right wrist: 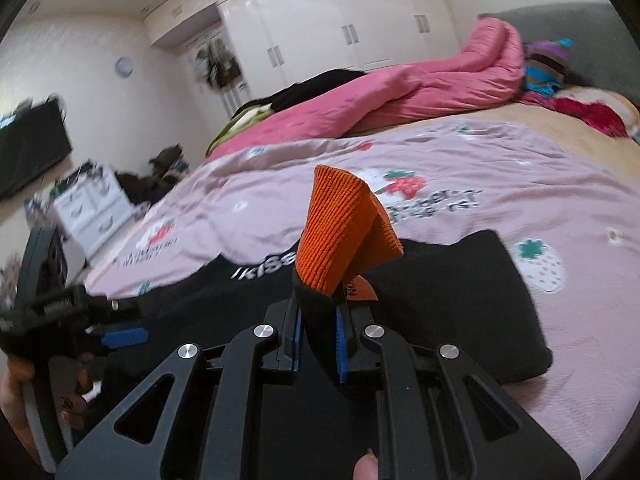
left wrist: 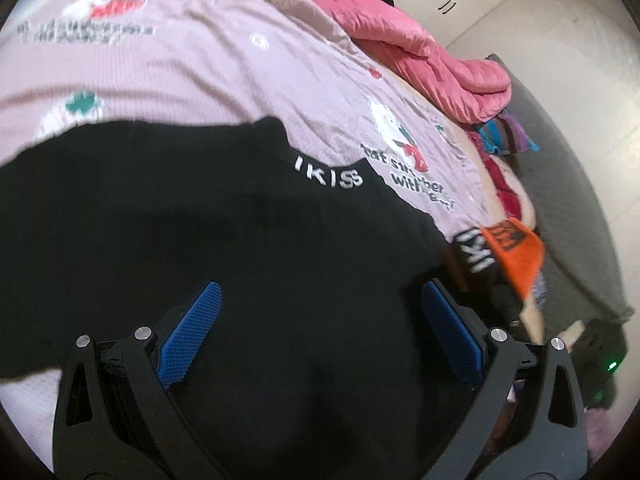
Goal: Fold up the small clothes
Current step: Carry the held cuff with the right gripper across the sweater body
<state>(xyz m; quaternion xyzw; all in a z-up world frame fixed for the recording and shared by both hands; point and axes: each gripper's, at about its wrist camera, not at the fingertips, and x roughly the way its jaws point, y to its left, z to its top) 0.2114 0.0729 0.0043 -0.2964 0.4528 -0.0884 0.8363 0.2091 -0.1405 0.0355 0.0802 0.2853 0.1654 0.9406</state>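
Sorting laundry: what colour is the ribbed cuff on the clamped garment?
Orange ribbed cuff, clearest in the right wrist view.

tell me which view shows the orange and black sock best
The right wrist view. The orange and black sock stands centred and close there, its black end pinched in the shut right gripper and its ribbed orange cuff sticking up. The left wrist view catches it only small and blurred near the right edge, beyond the black garment.

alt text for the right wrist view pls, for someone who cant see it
The right gripper is clamped on a black garment with an orange ribbed cuff that stands up between its jaws. Behind it, a black garment lies on a pink strawberry-print bedsheet. The left gripper shows at the left edge, and a pink quilt is heaped further back.
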